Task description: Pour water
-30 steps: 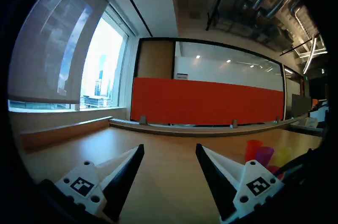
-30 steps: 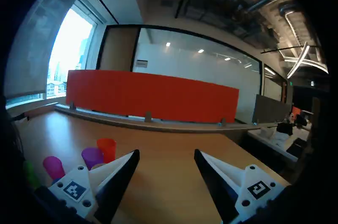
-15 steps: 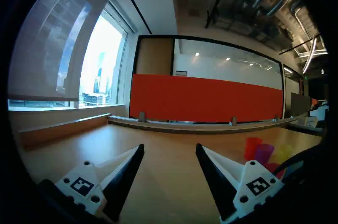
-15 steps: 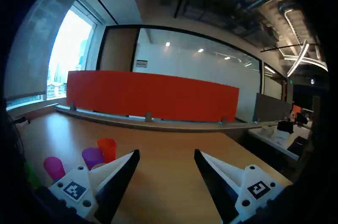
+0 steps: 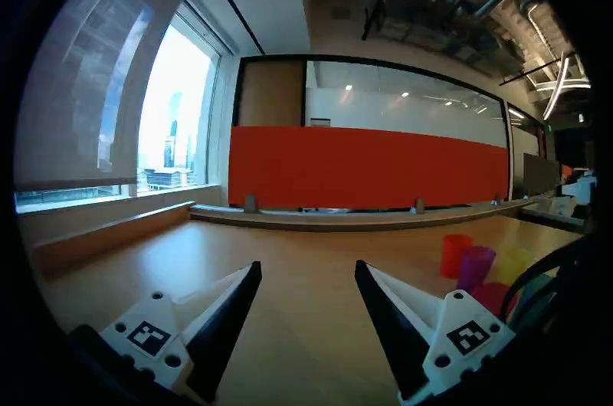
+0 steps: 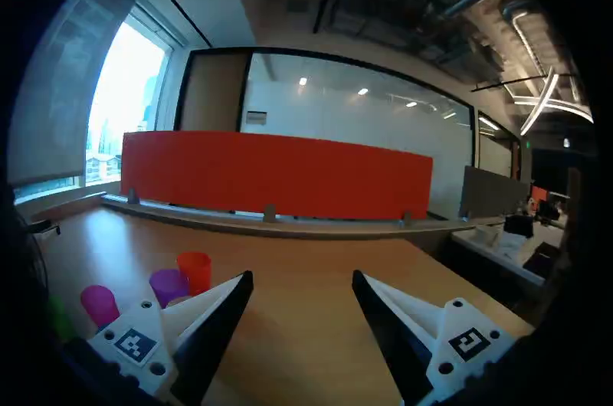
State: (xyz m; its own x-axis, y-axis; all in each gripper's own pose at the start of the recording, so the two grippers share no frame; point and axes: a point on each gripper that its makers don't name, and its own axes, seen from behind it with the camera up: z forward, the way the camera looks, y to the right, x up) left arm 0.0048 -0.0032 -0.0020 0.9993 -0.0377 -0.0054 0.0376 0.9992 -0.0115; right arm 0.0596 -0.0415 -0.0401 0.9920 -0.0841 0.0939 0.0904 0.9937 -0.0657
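Several cups (image 5: 475,266) stand bunched on the bench (image 5: 253,241), between the two views' lines of aim, so a finger reaching for one could topple its neighbours. Both the left hand-held gripper (image 5: 306,264) and the right hand-held gripper (image 6: 302,274) hover level above the bench, spread apart and empty, aimed past the cups.
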